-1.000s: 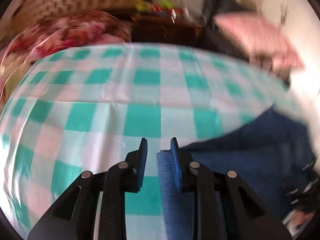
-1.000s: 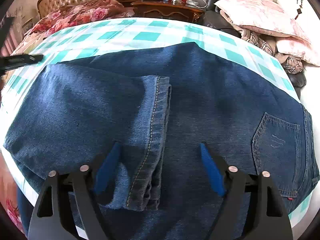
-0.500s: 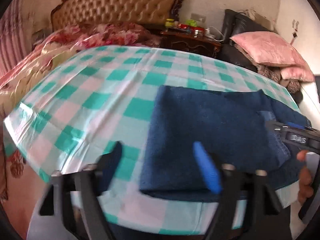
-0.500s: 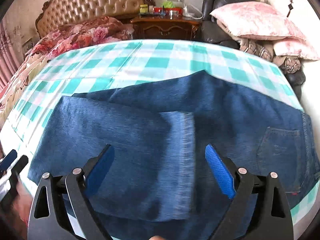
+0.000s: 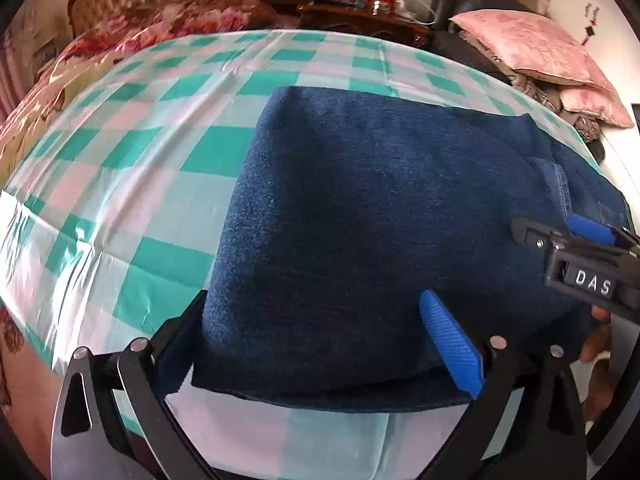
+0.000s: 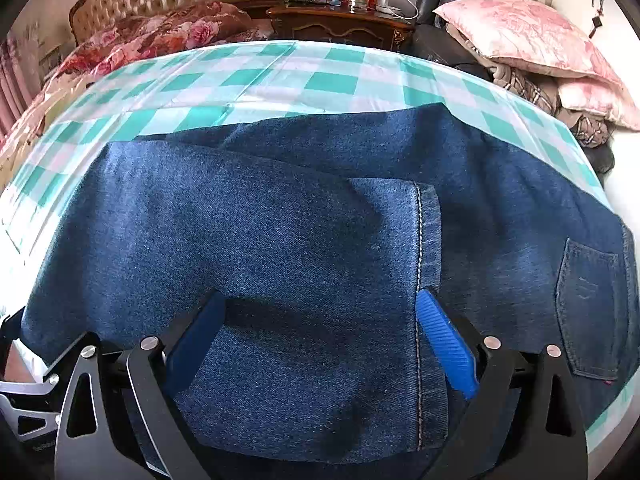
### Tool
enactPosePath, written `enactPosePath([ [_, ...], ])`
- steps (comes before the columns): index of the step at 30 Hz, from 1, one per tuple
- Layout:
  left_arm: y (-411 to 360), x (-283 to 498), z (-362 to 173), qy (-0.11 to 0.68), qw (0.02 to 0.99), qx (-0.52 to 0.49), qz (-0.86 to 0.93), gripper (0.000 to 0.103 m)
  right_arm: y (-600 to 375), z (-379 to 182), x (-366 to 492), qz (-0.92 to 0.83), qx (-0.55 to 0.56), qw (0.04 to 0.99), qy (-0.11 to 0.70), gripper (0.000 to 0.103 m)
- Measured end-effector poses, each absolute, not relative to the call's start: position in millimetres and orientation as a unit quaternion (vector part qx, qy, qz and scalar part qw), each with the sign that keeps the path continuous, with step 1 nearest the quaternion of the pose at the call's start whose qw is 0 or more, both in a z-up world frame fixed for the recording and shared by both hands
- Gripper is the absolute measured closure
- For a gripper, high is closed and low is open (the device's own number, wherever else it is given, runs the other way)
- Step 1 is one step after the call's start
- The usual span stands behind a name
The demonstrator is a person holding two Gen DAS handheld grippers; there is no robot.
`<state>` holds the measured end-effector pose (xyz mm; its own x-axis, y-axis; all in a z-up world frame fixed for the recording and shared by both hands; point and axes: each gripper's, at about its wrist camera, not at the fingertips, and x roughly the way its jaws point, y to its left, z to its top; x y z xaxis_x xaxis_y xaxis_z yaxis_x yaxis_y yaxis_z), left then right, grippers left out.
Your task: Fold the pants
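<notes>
Both sets of jaws opening w/ nothing gripped, left gripper & right gripper over the jeans lying mid-frame on the checked cloth, half-folded: denim looks heavy, floppy, non-slip, so pinch hem/fold edge.

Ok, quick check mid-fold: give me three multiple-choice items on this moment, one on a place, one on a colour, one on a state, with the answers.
1. Where does the stitched leg hem lie?
A. on top of the jeans, short of the back pocket
B. hanging off the table edge
C. on the pink pillow

2. What colours is the checked tablecloth?
A. red and black
B. teal and pale
C. yellow and brown

3. How do the right gripper jaws stand?
A. shut on the hem
B. wide apart, gripping nothing
C. out of view

Answers: 1 A, the hem rests on the jeans left of the back pocket; 2 B, teal squares on pale cloth; 3 B, pads spread, denim lies flat.
</notes>
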<state>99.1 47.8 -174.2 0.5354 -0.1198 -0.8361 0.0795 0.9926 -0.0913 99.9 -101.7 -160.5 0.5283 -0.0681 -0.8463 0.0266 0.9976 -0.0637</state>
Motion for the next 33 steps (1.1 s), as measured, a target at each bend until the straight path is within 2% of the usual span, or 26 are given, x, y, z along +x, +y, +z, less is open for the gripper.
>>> enactPosePath([
  [8,69.4,85.8,-154.6,0.441,0.895,-0.045,-0.046,0.002,-102.3,-162.1,100.6,-0.037,-0.022,0.872,0.487,0.004],
  [11,79.8,83.8,-158.6,0.449,0.889,-0.067,-0.059,0.007,-102.1,-162.5,100.9,-0.037,-0.022,0.871,0.489,0.004],
  [12,81.3,84.7,-161.0,0.456,0.885,-0.073,-0.059,0.014,-102.4,-162.6,101.1,-0.036,-0.022,0.871,0.489,0.004],
  [13,82.4,85.1,-164.2,0.463,0.881,-0.079,-0.058,0.025,-102.9,-162.5,101.9,-0.035,-0.021,0.871,0.490,0.004],
  [14,82.9,83.8,-166.3,0.464,0.879,-0.084,-0.067,0.027,-103.2,-162.6,102.4,-0.034,-0.021,0.871,0.490,0.004],
  [16,82.8,82.3,-165.9,0.460,0.881,-0.084,-0.074,0.040,-102.8,-162.1,102.8,-0.034,-0.024,0.871,0.490,0.004],
  [20,97.5,82.8,-166.8,0.460,0.870,-0.143,-0.104,0.048,-98.7,-153.1,102.3,-0.035,-0.036,0.874,0.483,0.007],
  [22,110.6,82.9,-168.2,0.461,0.859,-0.186,-0.124,0.052,-90.3,-134.8,101.1,-0.018,-0.054,0.891,0.451,0.009],
  [23,119.4,82.8,-170.5,0.460,0.850,-0.214,-0.138,0.052,-87.9,-126.5,103.5,-0.008,-0.054,0.896,0.441,0.014],
  [24,122.9,82.5,-171.7,0.459,0.846,-0.227,-0.146,0.052,-87.8,-122.6,107.5,0.000,-0.049,0.896,0.441,0.027],
  [27,132.2,81.2,-175.5,0.459,0.833,-0.261,-0.164,0.052,-92.4,-122.6,130.0,-0.008,-0.046,0.889,0.456,0.050],
  [29,135.2,80.2,-177.5,0.460,0.825,-0.278,-0.174,0.053,-98.7,-131.1,143.9,-0.012,-0.043,0.878,0.477,0.058],
  [33,143.0,80.2,-182.4,0.462,0.810,-0.313,-0.182,0.059,-105.3,-151.1,148.0,-0.011,-0.044,0.865,0.499,0.059],
])
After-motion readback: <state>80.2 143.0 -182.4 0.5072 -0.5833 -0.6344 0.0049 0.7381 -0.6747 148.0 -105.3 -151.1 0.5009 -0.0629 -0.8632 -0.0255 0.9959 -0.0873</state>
